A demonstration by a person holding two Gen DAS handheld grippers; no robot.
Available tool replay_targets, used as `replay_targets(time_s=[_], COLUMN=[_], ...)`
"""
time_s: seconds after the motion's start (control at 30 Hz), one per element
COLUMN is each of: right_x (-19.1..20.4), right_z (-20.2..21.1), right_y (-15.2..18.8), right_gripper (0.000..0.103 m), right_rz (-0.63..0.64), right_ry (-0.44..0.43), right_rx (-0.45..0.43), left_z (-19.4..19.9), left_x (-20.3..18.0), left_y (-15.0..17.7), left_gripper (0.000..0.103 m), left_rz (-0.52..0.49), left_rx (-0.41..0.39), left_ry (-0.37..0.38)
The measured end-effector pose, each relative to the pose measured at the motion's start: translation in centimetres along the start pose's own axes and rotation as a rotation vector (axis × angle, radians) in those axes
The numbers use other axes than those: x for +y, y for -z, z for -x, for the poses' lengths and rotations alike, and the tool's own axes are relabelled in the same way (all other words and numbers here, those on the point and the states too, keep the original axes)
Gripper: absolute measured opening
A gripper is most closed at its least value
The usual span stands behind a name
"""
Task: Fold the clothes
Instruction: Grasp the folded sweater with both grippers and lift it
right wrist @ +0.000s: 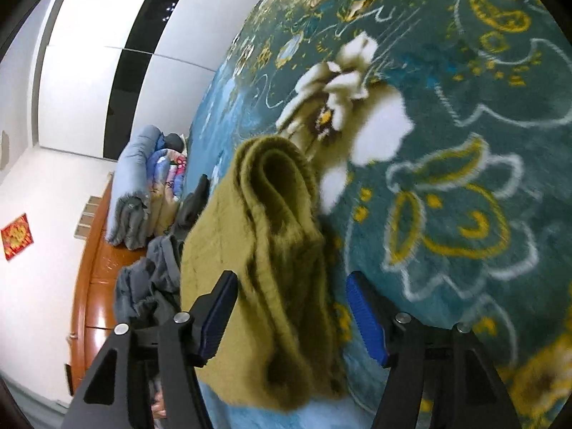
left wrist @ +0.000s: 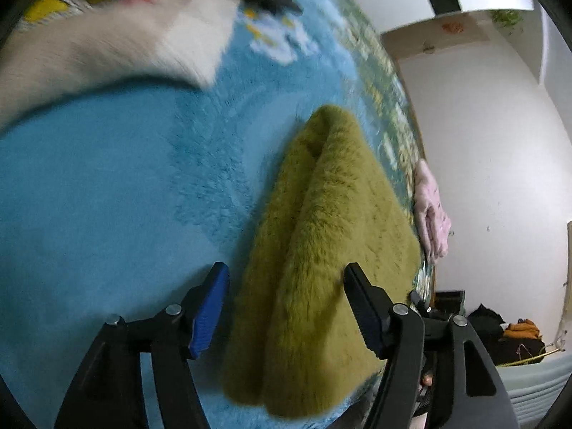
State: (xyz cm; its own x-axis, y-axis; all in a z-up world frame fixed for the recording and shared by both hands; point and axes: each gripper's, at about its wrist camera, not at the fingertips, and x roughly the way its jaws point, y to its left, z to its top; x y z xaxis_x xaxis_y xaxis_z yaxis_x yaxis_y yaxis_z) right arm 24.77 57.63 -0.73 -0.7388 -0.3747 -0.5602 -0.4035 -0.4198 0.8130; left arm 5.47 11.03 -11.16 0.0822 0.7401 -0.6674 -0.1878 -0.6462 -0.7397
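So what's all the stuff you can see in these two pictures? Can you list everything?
fuzzy garment: one, olive green, folded, lying on the blanket between the open fingers in both views
blanket: one, blue with a teal flowered part, spread under the garment
pale cloth: one, whitish, blurred, top left of the left view
pink clothes: one small heap, at the blanket's far edge by the white wall
grey clothes: one crumpled heap, left of the green garment in the right view
folded bedding: one stack, light blue and patterned, on the wooden furniture
red picture: one, on the white wall
left gripper: one, black with blue pads, open
right gripper: one, black with blue pads, open
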Motion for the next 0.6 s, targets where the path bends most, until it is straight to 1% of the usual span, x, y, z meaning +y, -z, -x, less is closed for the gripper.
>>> replay_targets(time_s=[0.07,0.13,0.23,0.3,0.37,0.47,0.5,0.57,0.6], right_x=[0.2,0.6,1.2,1.3,1.4,1.8,2.0,2.1,2.1], right_z=[-0.7,-1.3,-1.9,-2.1,-2.2,-2.6,-2.8,-3.1,-3.2], right_y=[-0.4,-0.2,0.5,1.1,1.5,1.5,1.4,1.2,1.2], right_gripper=[0.067,0.067,0.067,0.067,0.067,0.067,0.066,0.060,0.052], right_rz=[-0.007,0.014,0.055,0.060,0.055,0.040,0.040,0.035,0.030], right_ry=[-0.010,-0.005,-0.006,-0.017,-0.018,0.014,0.025,0.041,0.050], right_rx=[0.013,0.026,0.054,0.065,0.063,0.042,0.038,0.029,0.025], left_z=[-0.4,-0.8,-0.6,-0.5,-0.5,-0.5,-0.4,-0.6,-0.5], left_x=[-0.5,-1.2,-1.4,-1.4,-1.5,-2.0,-2.1,-2.2,-2.1], left_y=[-0.2,-0.3,0.0,0.2,0.3,0.3,0.2,0.0,0.0], left_gripper=[0.067,0.067,0.067,0.066,0.066,0.066,0.064,0.057,0.052], left_rz=[-0.028,-0.067,-0.110,-0.116,-0.137,-0.163,-0.166,-0.161,-0.158], left_rx=[0.007,0.020,0.021,0.018,0.020,0.026,0.028,0.024,0.022], left_ry=[-0.005,-0.014,-0.026,-0.023,-0.033,-0.055,-0.059,-0.074,-0.083])
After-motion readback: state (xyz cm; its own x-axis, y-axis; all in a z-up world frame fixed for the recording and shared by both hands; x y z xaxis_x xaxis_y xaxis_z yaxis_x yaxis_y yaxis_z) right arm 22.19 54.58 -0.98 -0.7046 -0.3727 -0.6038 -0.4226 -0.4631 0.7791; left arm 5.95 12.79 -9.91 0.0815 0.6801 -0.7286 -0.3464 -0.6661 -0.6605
